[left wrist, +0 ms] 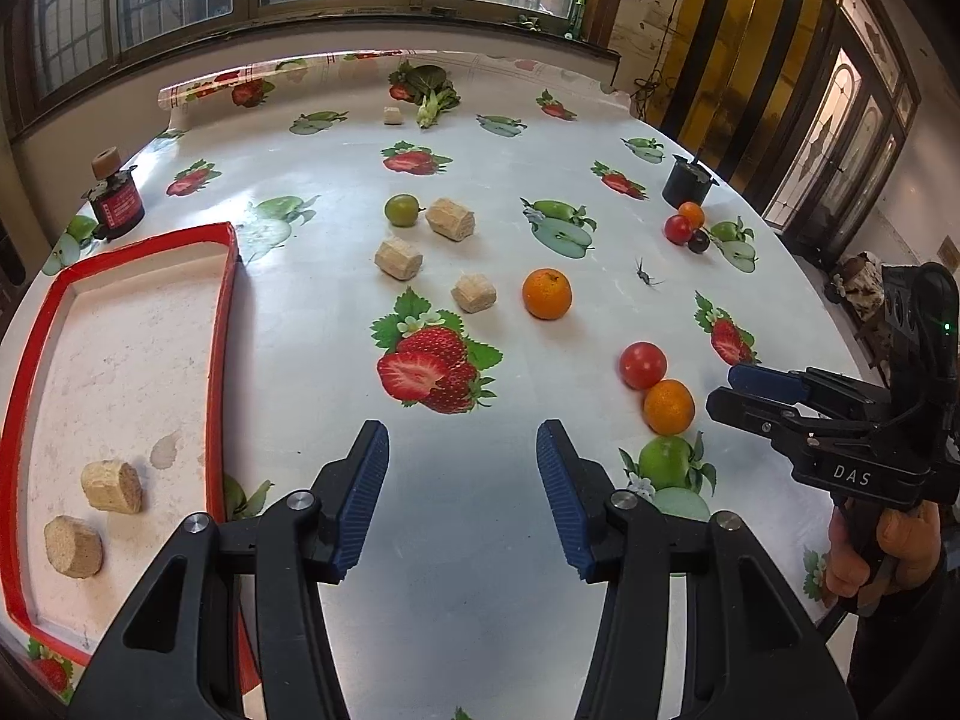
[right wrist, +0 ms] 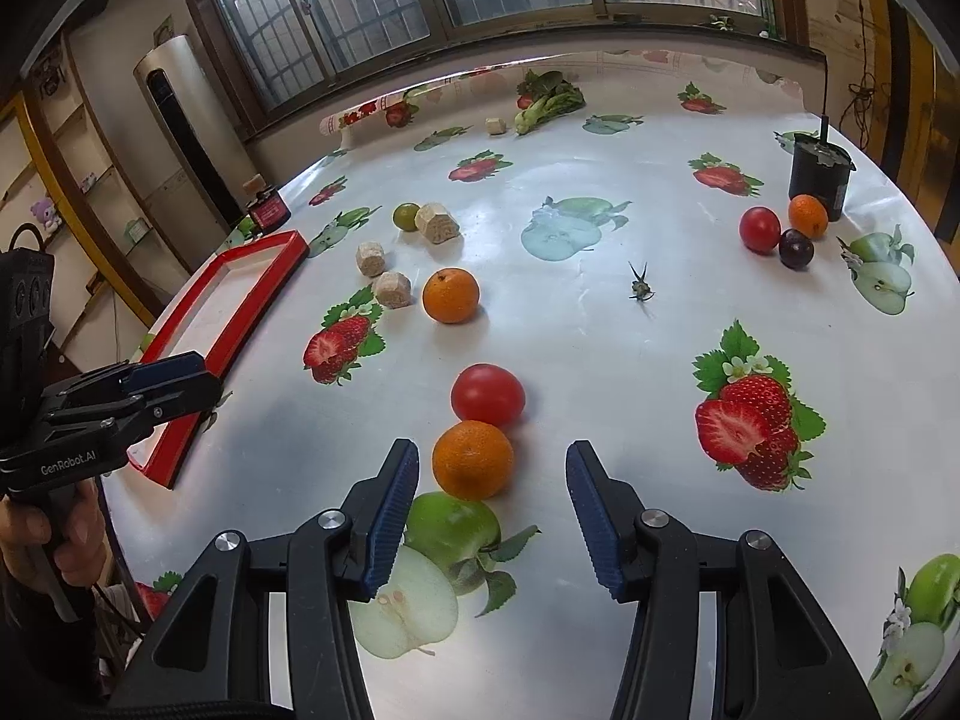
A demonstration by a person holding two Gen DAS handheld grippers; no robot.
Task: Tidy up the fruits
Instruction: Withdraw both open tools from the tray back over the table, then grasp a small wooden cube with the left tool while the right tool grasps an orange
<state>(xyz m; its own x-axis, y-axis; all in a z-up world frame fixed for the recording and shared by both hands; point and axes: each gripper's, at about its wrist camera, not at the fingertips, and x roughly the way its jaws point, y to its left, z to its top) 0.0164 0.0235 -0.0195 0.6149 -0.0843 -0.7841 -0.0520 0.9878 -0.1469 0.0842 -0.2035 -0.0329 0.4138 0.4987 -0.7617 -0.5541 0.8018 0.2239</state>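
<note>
Left tool (left wrist: 462,498): fingers apart, nothing between them, over bare surface (left wrist: 480,600) just right of the red tray (left wrist: 219,360). Right tool (right wrist: 492,516): fingers apart, nothing gripped; the near orange (right wrist: 473,459) sits just ahead of its left finger, not touching.

Fruit layout on the surface:
- Near orange touches a tomato (right wrist: 487,394) right behind it.
- Big orange (right wrist: 450,295) mid-surface, just beside a tan block (right wrist: 393,290).
- Green fruit (right wrist: 406,216) farther back, touching another tan block (right wrist: 437,222); third block (right wrist: 370,259) between those two blocks, apart.
- Far right cluster: second tomato (right wrist: 759,230), small orange (right wrist: 807,215), dark plum (right wrist: 796,248), close together beside a black pot (right wrist: 819,174).
- Small stem scrap (right wrist: 641,287) alone mid-surface.

Tray holds two tan blocks (left wrist: 111,486) (left wrist: 73,546) at its near end, no fruit in it. Leafy greens (left wrist: 429,90) and one more block (left wrist: 392,115) at the far edge. A red-labelled jar (left wrist: 117,204) stands behind the tray.
</note>
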